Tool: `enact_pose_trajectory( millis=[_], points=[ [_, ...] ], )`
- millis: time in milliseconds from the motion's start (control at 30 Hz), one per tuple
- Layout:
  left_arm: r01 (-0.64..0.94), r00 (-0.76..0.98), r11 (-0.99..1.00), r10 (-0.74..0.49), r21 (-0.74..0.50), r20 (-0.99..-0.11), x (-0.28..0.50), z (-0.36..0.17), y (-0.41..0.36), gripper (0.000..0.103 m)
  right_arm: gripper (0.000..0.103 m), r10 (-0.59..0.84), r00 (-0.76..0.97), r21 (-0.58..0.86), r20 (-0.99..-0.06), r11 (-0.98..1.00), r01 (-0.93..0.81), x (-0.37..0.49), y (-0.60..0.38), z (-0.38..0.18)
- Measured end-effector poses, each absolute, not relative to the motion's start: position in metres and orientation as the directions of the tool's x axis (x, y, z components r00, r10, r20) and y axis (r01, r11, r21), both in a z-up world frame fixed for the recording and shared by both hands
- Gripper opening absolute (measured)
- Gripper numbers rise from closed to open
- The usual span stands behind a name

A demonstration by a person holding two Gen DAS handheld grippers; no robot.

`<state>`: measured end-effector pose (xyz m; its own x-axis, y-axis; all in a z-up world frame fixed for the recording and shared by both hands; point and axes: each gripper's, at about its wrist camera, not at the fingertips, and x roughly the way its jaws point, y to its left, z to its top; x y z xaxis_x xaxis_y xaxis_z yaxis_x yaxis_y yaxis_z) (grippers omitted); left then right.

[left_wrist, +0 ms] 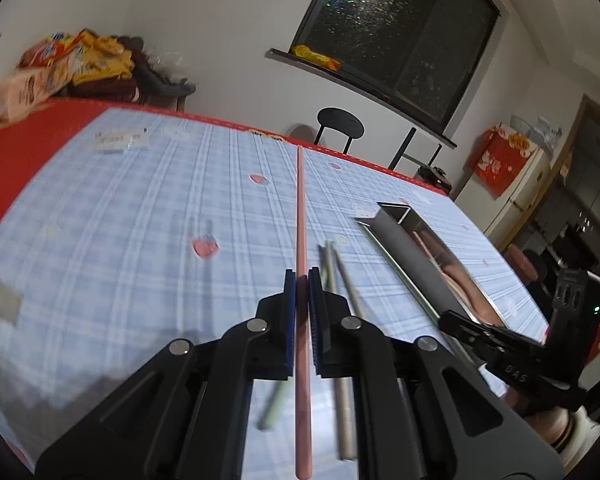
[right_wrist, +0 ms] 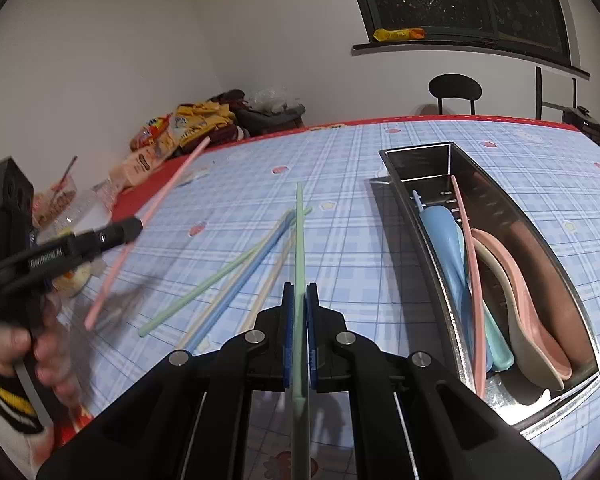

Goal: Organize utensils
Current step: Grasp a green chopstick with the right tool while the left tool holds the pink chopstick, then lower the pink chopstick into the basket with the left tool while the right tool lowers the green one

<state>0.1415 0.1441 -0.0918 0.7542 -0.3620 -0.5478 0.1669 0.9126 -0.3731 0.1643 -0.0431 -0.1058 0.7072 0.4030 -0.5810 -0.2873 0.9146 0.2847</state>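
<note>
My left gripper (left_wrist: 301,276) is shut on a pink chopstick (left_wrist: 301,208), which runs straight ahead above the table. The right wrist view shows that same gripper (right_wrist: 134,226) at the left, holding the pink chopstick (right_wrist: 156,200) clear of the cloth. My right gripper (right_wrist: 299,292) is shut on a pale green chopstick (right_wrist: 299,232) that points forward. Several loose chopsticks (right_wrist: 236,276), green, blue and cream, lie crossed on the cloth below it. A steel utensil tray (right_wrist: 423,158) on the right holds a pink chopstick (right_wrist: 469,248) and several spoons (right_wrist: 515,292).
Snack bags (right_wrist: 188,124) and a plastic container (right_wrist: 76,208) crowd the table's far left corner. A black chair (right_wrist: 453,90) stands behind the far edge. A person's hand and striped sleeve (right_wrist: 4,380) grip the left tool. The tablecloth (right_wrist: 379,264) is blue plaid with a red border.
</note>
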Motion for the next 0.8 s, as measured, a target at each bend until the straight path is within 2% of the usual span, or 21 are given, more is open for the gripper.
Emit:
enact_pose_trajectory(
  millis=[300,467,600,800],
  points=[
    [0.181,0.76,0.902,-0.381,-0.392,-0.526,0.13,-0.071,0.097,0.01,0.006,0.49,0.709,0.358,-0.507,0.868,-0.344,0.166,-0.074,-0.079],
    [0.198,0.744,0.879,-0.423,-0.433,-0.518,0.139,-0.063,0.057,0.01,0.006,0.442,0.762,0.333,-0.473,0.891,-0.31,0.183,-0.121,-0.062],
    [0.205,0.715,0.855,-0.463,-0.477,-0.523,0.151,-0.064,0.022,0.01,0.006,0.441,0.788,0.407,-0.43,0.873,-0.267,0.195,-0.161,-0.067],
    [0.225,0.691,0.836,-0.499,-0.5,-0.523,0.167,-0.065,-0.032,0.01,0.006,0.469,0.757,0.486,-0.455,0.843,-0.231,0.204,-0.183,-0.08]
  ],
)
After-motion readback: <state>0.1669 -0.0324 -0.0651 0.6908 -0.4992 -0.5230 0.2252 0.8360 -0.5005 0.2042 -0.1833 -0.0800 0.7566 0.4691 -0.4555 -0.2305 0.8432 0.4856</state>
